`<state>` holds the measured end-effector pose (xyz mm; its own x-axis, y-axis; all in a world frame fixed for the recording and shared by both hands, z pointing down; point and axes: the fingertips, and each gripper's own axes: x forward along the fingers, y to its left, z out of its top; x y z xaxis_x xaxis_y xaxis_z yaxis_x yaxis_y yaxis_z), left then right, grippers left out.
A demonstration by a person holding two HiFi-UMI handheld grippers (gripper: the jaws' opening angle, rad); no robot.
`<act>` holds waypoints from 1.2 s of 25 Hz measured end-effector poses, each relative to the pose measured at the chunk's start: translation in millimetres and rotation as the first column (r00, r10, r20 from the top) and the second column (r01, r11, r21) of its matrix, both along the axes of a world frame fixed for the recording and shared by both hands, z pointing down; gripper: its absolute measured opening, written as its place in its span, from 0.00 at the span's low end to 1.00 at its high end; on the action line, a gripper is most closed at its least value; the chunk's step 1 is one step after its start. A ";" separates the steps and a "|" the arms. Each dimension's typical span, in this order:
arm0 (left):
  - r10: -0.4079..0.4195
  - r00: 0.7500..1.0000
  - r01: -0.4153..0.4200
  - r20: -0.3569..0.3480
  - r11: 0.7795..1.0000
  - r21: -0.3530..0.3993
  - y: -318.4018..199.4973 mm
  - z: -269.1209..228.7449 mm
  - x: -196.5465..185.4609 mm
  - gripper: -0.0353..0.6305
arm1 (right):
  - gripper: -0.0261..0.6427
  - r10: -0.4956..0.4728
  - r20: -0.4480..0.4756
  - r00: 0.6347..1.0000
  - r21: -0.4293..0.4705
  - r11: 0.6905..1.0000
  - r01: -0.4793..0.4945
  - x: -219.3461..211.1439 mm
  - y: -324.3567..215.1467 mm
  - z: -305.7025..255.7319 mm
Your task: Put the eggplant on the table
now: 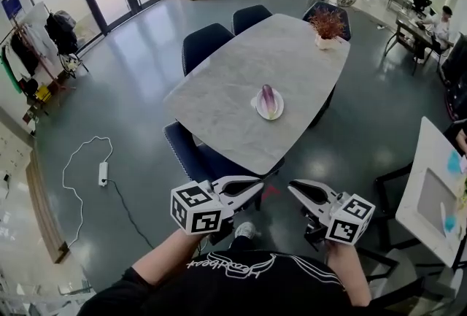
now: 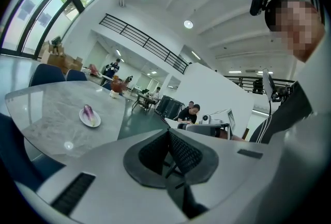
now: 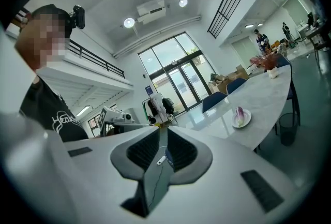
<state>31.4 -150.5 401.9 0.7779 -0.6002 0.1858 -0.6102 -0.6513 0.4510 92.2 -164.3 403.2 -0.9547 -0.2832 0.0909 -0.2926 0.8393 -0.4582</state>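
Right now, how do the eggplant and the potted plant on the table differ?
The eggplant lies flat on a white plate near the middle of the table; the potted plant stands upright at the far end. The eggplant is pale purple and white; the potted plant is reddish-brown with a white pot. Both are on the same table.

The marble table [image 1: 241,81] bears a plate [image 1: 258,105] and potted plant [image 1: 326,25].
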 end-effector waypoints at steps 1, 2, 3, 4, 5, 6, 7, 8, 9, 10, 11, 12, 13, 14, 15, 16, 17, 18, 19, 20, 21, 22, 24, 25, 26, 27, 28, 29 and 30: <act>0.003 1.000 -0.003 -0.002 1.000 0.003 8.5 -1.3 6.2 0.07 | 0.12 -0.001 -0.001 1.000 0.006 1.000 0.001 4.7 8.9 -0.6; 0.005 1.000 -0.005 -0.003 1.000 0.008 16.8 -3.1 12.0 0.07 | 0.12 0.000 -0.006 1.000 0.012 1.000 0.000 9.4 17.3 -0.9; 0.007 1.000 -0.006 -0.003 1.000 0.014 25.0 -5.2 17.3 0.07 | 0.12 0.001 -0.011 1.000 0.017 1.000 -0.001 14.0 24.8 -1.3; 0.006 1.000 -0.006 -0.003 1.000 0.020 32.9 -7.5 21.9 0.07 | 0.12 0.003 -0.012 1.000 0.020 1.000 -0.003 18.6 31.6 -2.6; 0.005 1.000 -0.005 -0.003 1.000 0.027 40.4 -9.6 25.8 0.07 | 0.12 0.004 -0.010 1.000 0.024 1.000 -0.004 23.0 37.7 -4.7; 0.003 1.000 -0.003 -0.003 0.999 0.033 47.2 -11.4 29.2 0.07 | 0.12 0.005 -0.006 1.000 0.030 1.000 -0.005 26.9 43.5 -7.5; 0.000 1.000 0.000 -0.003 0.999 0.038 53.3 -12.9 31.9 0.07 | 0.12 0.004 -0.001 1.000 0.037 0.999 -0.004 30.1 48.9 -10.4; -0.003 1.000 0.003 -0.003 0.999 0.043 58.8 -14.1 34.1 0.07 | 0.12 0.003 0.002 1.000 0.043 0.999 -0.003 32.6 53.9 -12.7; -0.006 1.000 0.006 -0.003 0.999 0.046 63.9 -15.0 35.9 0.07 | 0.12 0.002 0.005 1.000 0.048 0.999 -0.003 34.7 58.3 -14.3; -0.009 1.000 0.009 -0.002 0.999 0.050 68.6 -15.9 37.5 0.07 | 0.08 0.003 0.009 1.000 0.051 0.999 -0.004 36.7 62.4 -15.4; -0.011 1.000 0.011 0.000 0.999 0.054 73.1 -16.9 39.3 0.07 | 0.08 0.005 0.012 1.000 0.052 0.999 -0.005 39.0 66.3 -16.3; -0.012 1.000 0.011 0.003 0.998 0.057 77.5 -18.1 41.3 0.07 | 0.08 0.006 0.016 1.000 0.054 0.999 -0.007 41.4 70.4 -17.3; -0.011 1.000 0.011 0.005 0.998 0.060 81.8 -19.7 43.5 0.07 | 0.08 0.007 0.018 1.000 0.057 0.998 -0.008 43.7 74.8 -18.3; -0.010 1.000 0.010 0.006 0.998 0.064 85.7 -21.5 45.5 0.07 | 0.08 0.007 0.018 1.000 0.059 0.998 -0.008 45.7 79.3 -19.2; -0.010 1.000 0.010 0.006 0.998 0.067 89.2 -23.0 47.7 0.07 | 0.05 0.005 0.019 1.000 0.061 0.998 -0.006 47.8 83.7 -19.6; -0.010 1.000 0.010 0.005 0.998 0.069 92.0 -24.0 50.5 0.07 | 0.05 0.002 0.020 1.000 0.061 0.998 -0.003 50.2 87.5 -19.3; -0.010 1.000 0.009 0.002 0.997 0.071 94.3 -24.3 53.8 0.06 | 0.05 -0.001 0.020 1.000 0.060 0.998 0.000 53.1 90.6 -18.5; -0.008 1.000 0.008 0.001 0.997 0.073 96.1 -24.2 57.3 0.07 | 0.05 -0.002 0.020 1.000 0.059 0.998 0.001 56.2 92.8 -17.7; -0.007 1.000 0.007 0.001 0.997 0.075 97.8 -24.1 60.2 0.07 | 0.05 -0.002 0.022 1.000 0.057 0.998 0.001 58.8 94.6 -17.2; -0.006 1.000 0.005 0.002 0.997 0.076 99.7 -24.1 62.0 0.07 | 0.05 -0.001 0.025 1.000 0.055 0.998 -0.001 60.5 96.4 -17.3; -0.004 1.000 0.004 0.003 0.997 0.077 101.7 -24.0 62.8 0.07 | 0.05 0.001 0.028 1.000 0.052 0.999 -0.003 61.3 98.2 -17.7; -0.002 1.000 0.002 0.002 0.997 0.076 103.8 -23.7 63.1 0.07 | 0.05 0.004 0.030 1.000 0.049 0.999 -0.005 61.7 100.3 -17.8; 0.003 1.000 -0.003 -0.005 0.998 0.070 107.9 -23.0 64.2 0.07 | 0.05 0.007 0.029 1.000 0.045 0.999 -0.008 63.0 104.8 -17.1; 0.005 1.000 -0.004 -0.008 0.998 0.069 109.7 -23.2 65.2 0.07 | 0.05 0.007 0.027 1.000 0.045 0.999 -0.008 64.0 107.2 -16.7; 0.006 1.000 -0.005 -0.011 0.998 0.069 111.0 -24.0 66.5 0.07 | 0.05 0.007 0.026 1.000 0.045 0.999 -0.008 65.3 109.4 -16.5; 0.007 1.000 -0.006 -0.013 0.998 0.070 111.6 -25.1 68.2 0.07 | 0.05 0.007 0.026 1.000 0.044 0.999 -0.008 66.8 111.0 -16.5; 0.009 1.000 -0.008 -0.014 0.997 0.071 111.6 -26.4 70.1 0.07 | 0.05 0.008 0.026 1.000 0.044 0.999 -0.009 68.7 111.7 -16.8; 0.011 1.000 -0.009 -0.016 0.997 0.072 111.3 -27.6 72.0 0.07 | 0.05 0.009 0.026 1.000 0.044 0.999 -0.010 70.5 111.8 -17.2; 0.012 1.000 -0.011 -0.017 0.997 0.072 111.3 -28.5 73.5 0.07 | 0.05 0.010 0.026 1.000 0.043 0.999 -0.011 71.7 111.9 -17.6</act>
<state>104.9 -39.1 373.4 0.7878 -0.6023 0.1289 -0.5949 -0.6897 0.4128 163.9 -52.4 385.6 -0.9535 -0.2964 0.0541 -0.2902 0.8555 -0.4288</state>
